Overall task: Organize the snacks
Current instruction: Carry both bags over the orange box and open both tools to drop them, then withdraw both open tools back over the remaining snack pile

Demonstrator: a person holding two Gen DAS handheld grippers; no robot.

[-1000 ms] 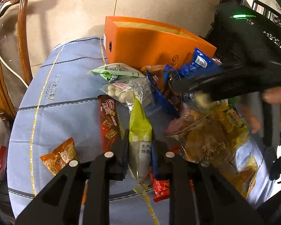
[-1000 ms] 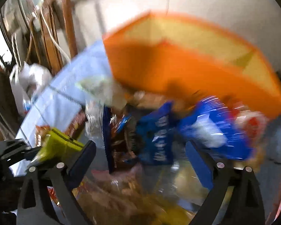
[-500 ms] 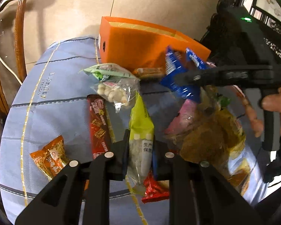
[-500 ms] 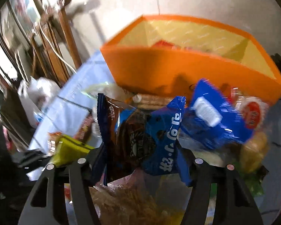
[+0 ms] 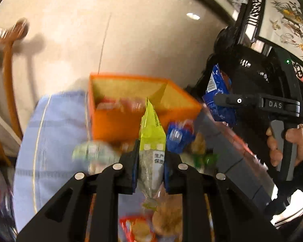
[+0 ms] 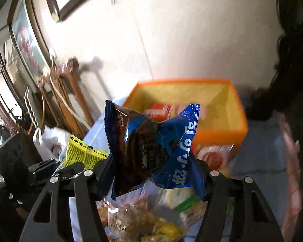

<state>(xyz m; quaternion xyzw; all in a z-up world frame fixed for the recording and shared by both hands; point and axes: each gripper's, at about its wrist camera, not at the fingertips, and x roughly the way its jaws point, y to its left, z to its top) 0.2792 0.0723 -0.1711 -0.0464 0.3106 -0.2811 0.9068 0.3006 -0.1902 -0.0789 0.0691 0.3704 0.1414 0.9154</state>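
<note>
My left gripper [image 5: 150,168] is shut on a narrow yellow-green snack packet [image 5: 151,139], held upright above the table in front of the orange box [image 5: 115,125]. My right gripper [image 6: 154,173] is shut on a crumpled blue and brown cookie bag [image 6: 151,149], lifted above the snack pile. The left wrist view shows that same blue bag [image 5: 217,92] in the right gripper [image 5: 228,99] at the right, level with the box's rim. The orange box [image 6: 218,135] stands open-topped with red packets inside.
Loose snacks lie on the blue tablecloth [image 5: 50,137] under both grippers: a blue packet [image 5: 177,136], a bag of brown pieces [image 6: 131,217], a red and white packet [image 6: 214,157]. A wooden chair [image 5: 8,76] stands left of the table. A person's hand [image 5: 290,147] grips the right handle.
Both grippers rose from the pile with their packets. The right gripper closed on the blue bag and lifted it. The box's inside has come into sight.
</note>
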